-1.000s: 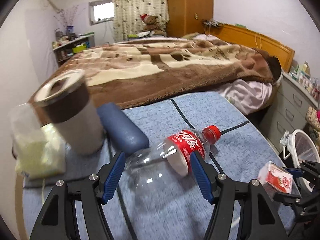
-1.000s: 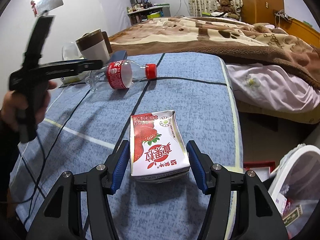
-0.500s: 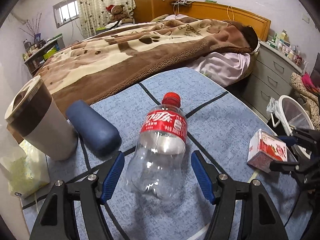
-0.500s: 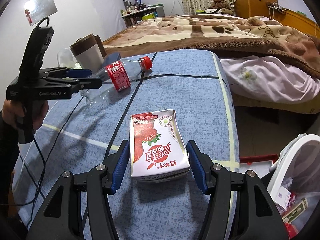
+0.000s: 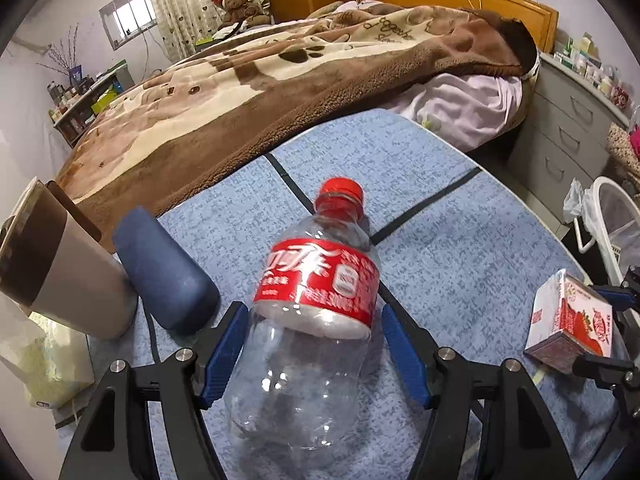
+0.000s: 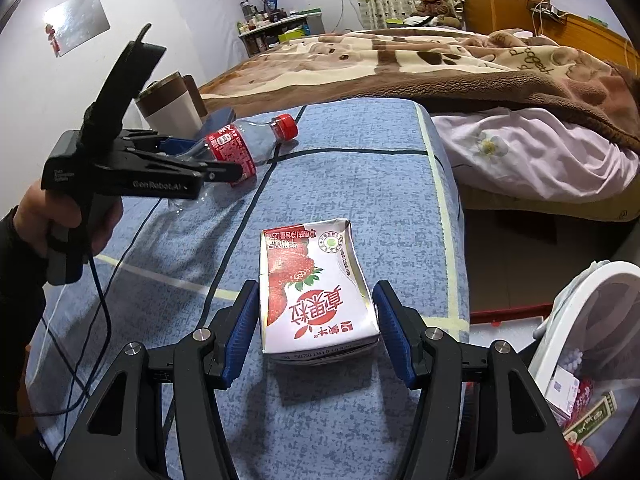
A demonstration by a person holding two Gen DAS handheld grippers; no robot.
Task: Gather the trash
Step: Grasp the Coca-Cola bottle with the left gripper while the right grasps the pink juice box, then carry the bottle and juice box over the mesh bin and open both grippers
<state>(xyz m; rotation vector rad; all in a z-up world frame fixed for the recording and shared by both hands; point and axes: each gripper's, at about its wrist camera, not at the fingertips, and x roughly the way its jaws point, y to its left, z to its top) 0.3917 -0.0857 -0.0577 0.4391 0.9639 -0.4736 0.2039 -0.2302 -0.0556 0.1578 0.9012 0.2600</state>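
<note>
An empty clear plastic bottle (image 5: 312, 320) with a red label and red cap lies on the blue cloth (image 5: 440, 240). My left gripper (image 5: 316, 344) is open, its blue pads on either side of the bottle's body with small gaps. A strawberry milk carton (image 6: 316, 296) lies on the cloth near its right edge. My right gripper (image 6: 314, 328) is open around the carton, pads just clear of its sides. The bottle (image 6: 240, 148) and left gripper (image 6: 224, 172) also show in the right wrist view, the carton (image 5: 568, 324) in the left.
A white and brown tumbler (image 5: 52, 264) and a dark blue case (image 5: 164, 272) stand left of the bottle, with a plastic bag (image 5: 48, 364) beside them. A white trash bin (image 6: 588, 340) with litter sits below the cloth's right edge. A bed (image 5: 280, 72) lies behind.
My left gripper has swung round and moved forward, so the bottle now lies lengthwise between its pads. The right gripper has stayed open around the carton.
</note>
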